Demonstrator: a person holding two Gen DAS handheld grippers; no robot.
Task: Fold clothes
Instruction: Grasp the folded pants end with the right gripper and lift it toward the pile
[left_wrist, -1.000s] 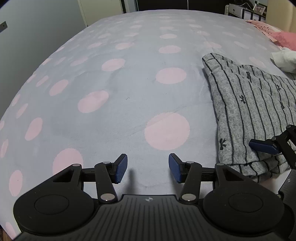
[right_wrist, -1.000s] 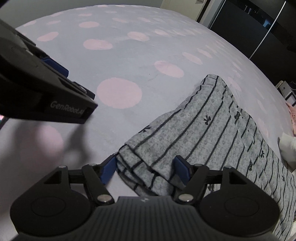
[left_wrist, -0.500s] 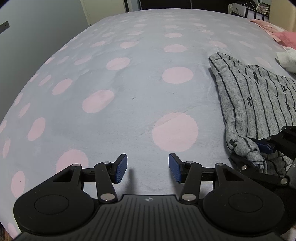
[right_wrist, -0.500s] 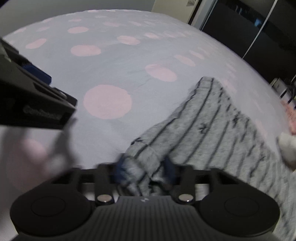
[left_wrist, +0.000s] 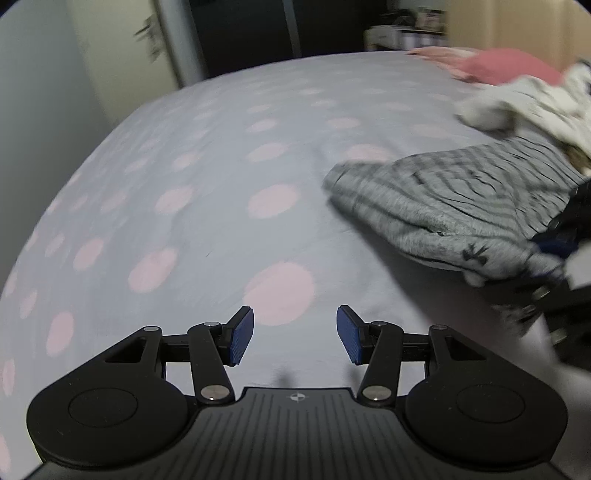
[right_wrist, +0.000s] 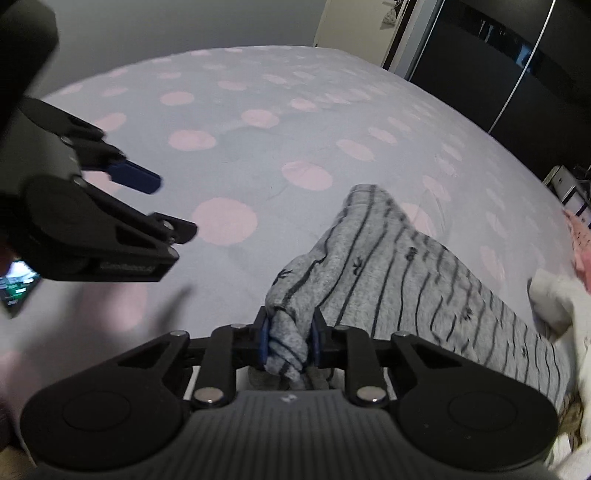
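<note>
Garment now bunched between closing hand-held gripper

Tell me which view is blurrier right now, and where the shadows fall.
Left wrist view: motion blur smears the grey striped garment, the white clothes and the bedspread; only the left tool is crisp. Right wrist view: sharper, the right tool closing on bunched garment; the left tool's soft shadow darkens the bedspread below it.

Our right gripper is closing on the bunched grey striped garment; beside it, our left gripper gapes empty.
</note>
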